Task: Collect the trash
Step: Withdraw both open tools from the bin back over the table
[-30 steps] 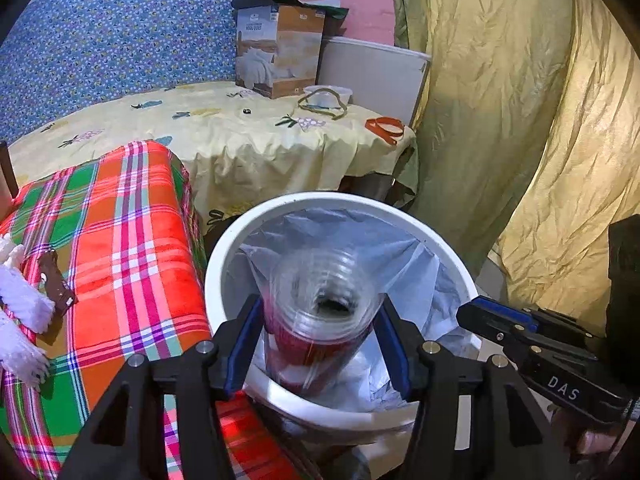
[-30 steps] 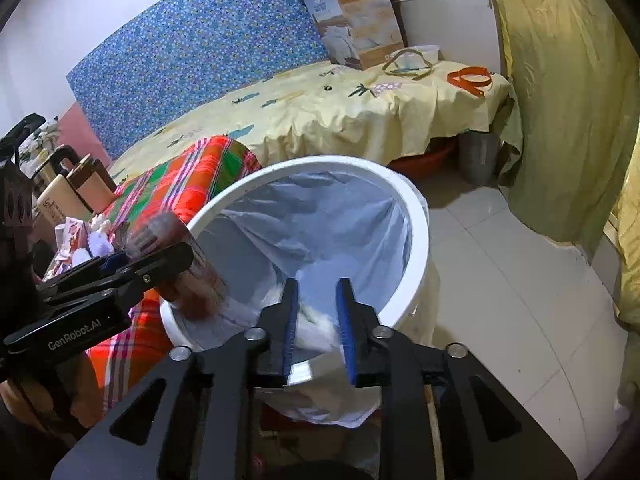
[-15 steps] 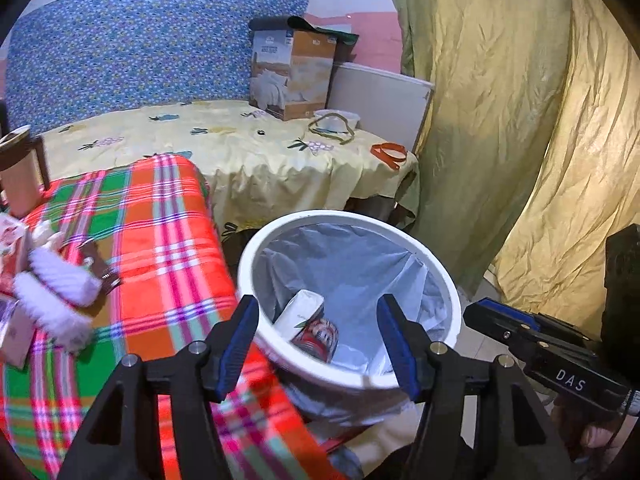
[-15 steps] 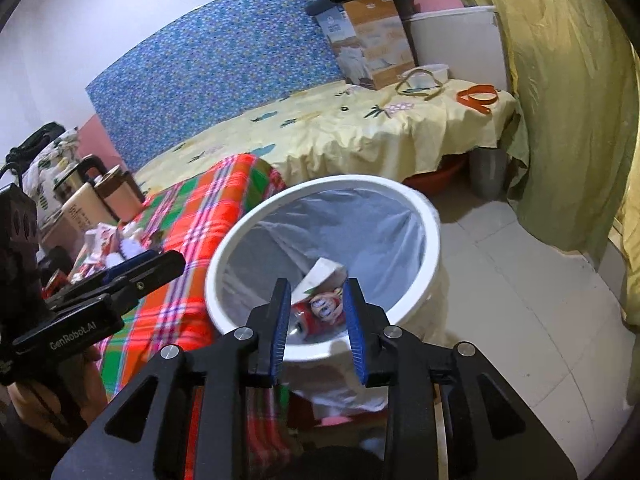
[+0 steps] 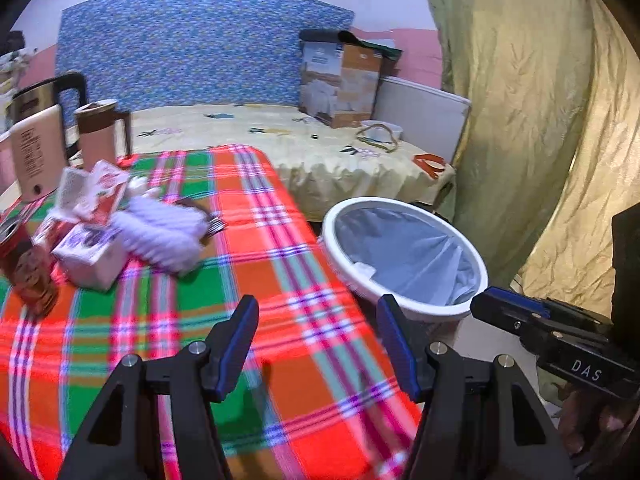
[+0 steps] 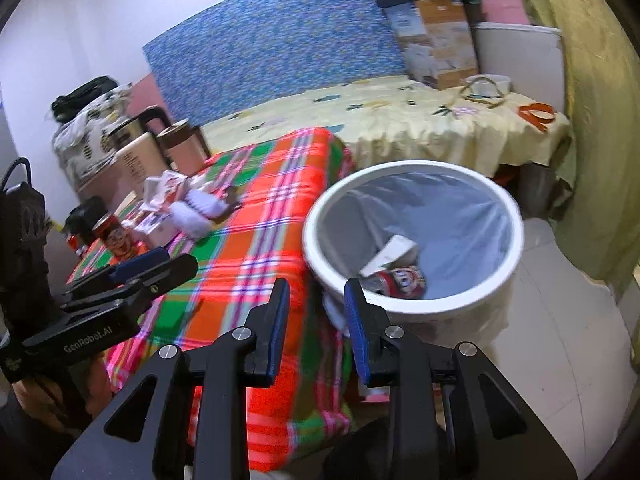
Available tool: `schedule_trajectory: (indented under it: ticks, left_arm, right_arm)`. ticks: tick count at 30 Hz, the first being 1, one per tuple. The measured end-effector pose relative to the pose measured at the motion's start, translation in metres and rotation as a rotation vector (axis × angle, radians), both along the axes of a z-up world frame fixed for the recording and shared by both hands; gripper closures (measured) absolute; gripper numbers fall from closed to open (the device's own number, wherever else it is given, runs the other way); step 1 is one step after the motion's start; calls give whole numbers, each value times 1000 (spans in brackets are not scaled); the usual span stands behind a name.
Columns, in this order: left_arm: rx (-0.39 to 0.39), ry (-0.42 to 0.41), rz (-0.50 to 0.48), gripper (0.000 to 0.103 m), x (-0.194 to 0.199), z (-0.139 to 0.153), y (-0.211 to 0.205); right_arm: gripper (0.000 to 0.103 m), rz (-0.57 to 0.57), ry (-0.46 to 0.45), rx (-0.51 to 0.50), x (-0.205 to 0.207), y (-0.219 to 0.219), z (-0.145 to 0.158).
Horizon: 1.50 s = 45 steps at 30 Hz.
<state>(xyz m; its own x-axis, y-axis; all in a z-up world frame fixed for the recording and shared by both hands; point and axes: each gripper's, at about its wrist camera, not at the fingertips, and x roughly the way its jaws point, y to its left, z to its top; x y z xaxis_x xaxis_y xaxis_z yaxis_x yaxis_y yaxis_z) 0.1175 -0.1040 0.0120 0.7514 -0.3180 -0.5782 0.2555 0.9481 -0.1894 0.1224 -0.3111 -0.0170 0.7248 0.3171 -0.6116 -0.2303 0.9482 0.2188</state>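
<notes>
My left gripper (image 5: pixel 316 312) stands open and empty above the plaid tablecloth (image 5: pixel 248 280), left of the white bin (image 5: pixel 404 304). Trash lies at the table's far left: a red can (image 5: pixel 24 276), a small white carton (image 5: pixel 90 256), a crumpled wrapper (image 5: pixel 92 192) and a white fluffy piece (image 5: pixel 160 232). My right gripper (image 6: pixel 317 290) hangs over the table's corner next to the bin (image 6: pixel 400 168), its jaws a narrow gap apart with nothing between them. Inside the grey liner lie a red cup (image 6: pixel 400 280) and a white carton (image 6: pixel 390 252).
Kettles and a beige jug (image 5: pixel 36 152) stand at the table's back left. A bed with a yellow sheet (image 5: pixel 320 152) carries a cardboard box (image 5: pixel 340 80) behind the bin. A yellow-green curtain (image 5: pixel 540 120) hangs to the right, above the pale tiled floor (image 6: pixel 560 320).
The left gripper let the red cup drop into the bin, then swung left over the plaid table. The right gripper drew back from the bin and shifted left.
</notes>
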Motion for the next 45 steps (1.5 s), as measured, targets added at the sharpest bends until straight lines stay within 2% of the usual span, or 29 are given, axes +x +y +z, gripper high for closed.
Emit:
schedule_trajectory:
  ticks: [12,14,16,17,23,33,45]
  left_arm:
    - [22,-3,117,40,-26,-10,52]
    - [24,-1,134,40,-29,-11,58]
    - [30,2,152,40,-33,-13,66]
    - [32,4,158,40,-34,-13,68]
    - [41,13,211,40,-38,-15,91]
    - [35,16,331,40,-32,-18,138]
    - [59,-18,449,34,7,-11,193]
  right_arm:
    - [72,145,14,-7,-9,50,-6]
    - [63,170,16,-15,-10,58,-7]
    - [50,192,14,-15,-11,66,-8]
    - [49,202,23,-13,-10,69,-9]
    - [47,232,39,-7,-5,82,-13]
    - [46,315,63,-82,8,116,-12]
    - [46,351,22,-146,54,150,-7]
